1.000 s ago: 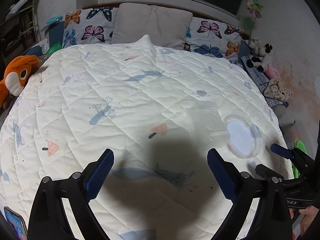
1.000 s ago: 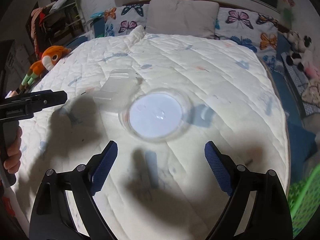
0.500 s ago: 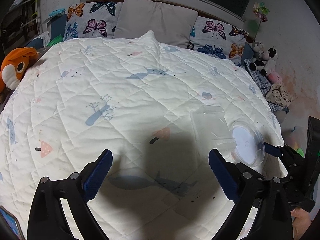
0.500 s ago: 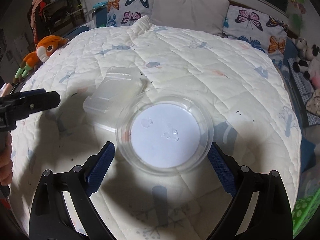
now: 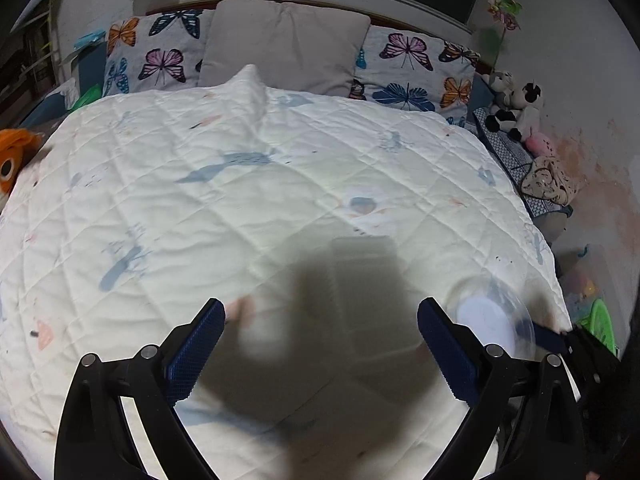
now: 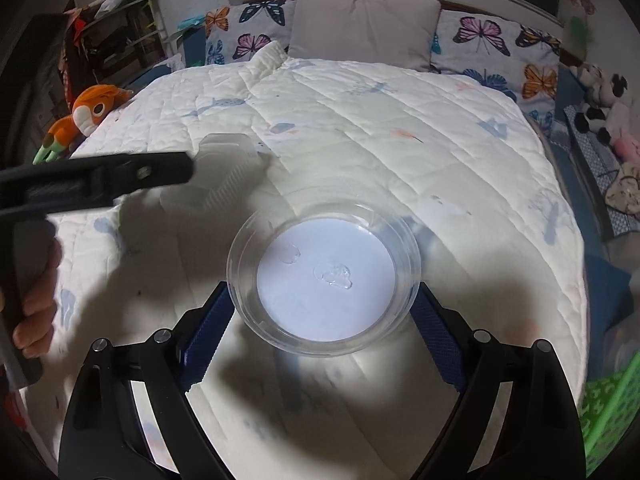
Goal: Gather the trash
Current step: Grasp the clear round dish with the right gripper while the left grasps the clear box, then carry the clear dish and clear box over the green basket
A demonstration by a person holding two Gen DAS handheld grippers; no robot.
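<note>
A clear round plastic container point(image 6: 324, 276) with a white base lies on the white quilt point(image 6: 400, 160). My right gripper point(image 6: 322, 296) straddles it, jaws closing, and both blue pads touch its rim. The left wrist view shows the same container point(image 5: 496, 324), blurred, at the right. A clear rectangular plastic box point(image 5: 364, 276) lies in shadow just ahead of my left gripper point(image 5: 320, 312), which is open with nothing between its fingers. From the right wrist, that box point(image 6: 228, 168) sits up and left of the round container, behind a black finger of the left gripper point(image 6: 120, 176).
Butterfly pillows point(image 6: 492, 44) and a grey pillow point(image 6: 364, 24) line the head of the bed. An orange plush toy point(image 6: 88, 112) lies at the left edge, more plush toys point(image 6: 604, 116) at the right. A green basket point(image 6: 608, 400) stands by the bed's near right corner.
The left gripper has moved right, so the rectangular box is now just ahead of its fingers. The right gripper has come forward, and the round container now sits between its pads.
</note>
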